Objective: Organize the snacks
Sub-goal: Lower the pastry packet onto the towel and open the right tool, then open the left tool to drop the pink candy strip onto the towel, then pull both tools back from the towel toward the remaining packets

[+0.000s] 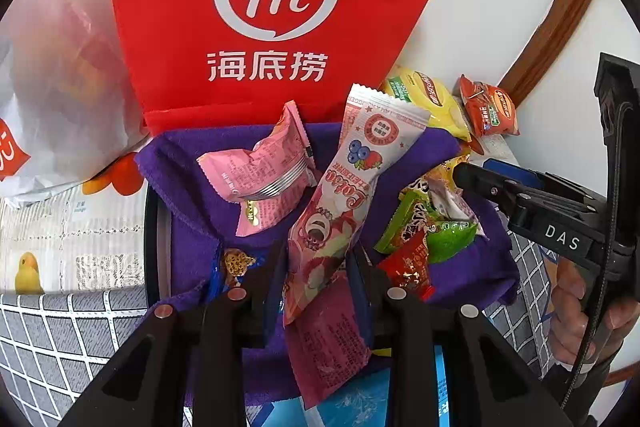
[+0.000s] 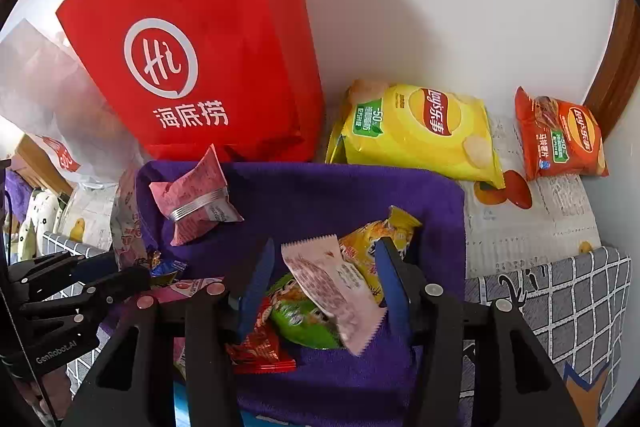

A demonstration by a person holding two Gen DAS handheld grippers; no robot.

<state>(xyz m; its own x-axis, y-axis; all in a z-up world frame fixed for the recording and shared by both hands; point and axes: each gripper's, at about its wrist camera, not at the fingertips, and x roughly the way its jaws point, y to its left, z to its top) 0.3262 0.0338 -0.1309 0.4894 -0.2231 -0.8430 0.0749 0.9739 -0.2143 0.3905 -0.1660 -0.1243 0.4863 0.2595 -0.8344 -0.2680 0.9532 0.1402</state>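
Observation:
My left gripper [image 1: 318, 263] is shut on a long pink and white Lotso snack packet [image 1: 348, 195], held tilted above the purple cloth [image 1: 192, 195]. A pink wrapped snack [image 1: 264, 175] lies on the cloth beyond it. My right gripper [image 2: 324, 275] is open above a pile of small snacks: a pale pink packet [image 2: 336, 279] lies between the fingers, with a green packet [image 2: 304, 319], a red one [image 2: 260, 347] and a yellow one [image 2: 376, 231]. The right gripper [image 1: 464, 175] also shows in the left wrist view, over that pile.
A red Haidilao bag [image 2: 192, 39] stands against the wall behind the cloth. A yellow Lay's chip bag [image 2: 416, 131] and a smaller red Lay's bag [image 2: 560, 143] lie at the back right. A white plastic bag [image 1: 60, 75] sits at the left. A checked grey cloth [image 2: 560, 299] covers the near table.

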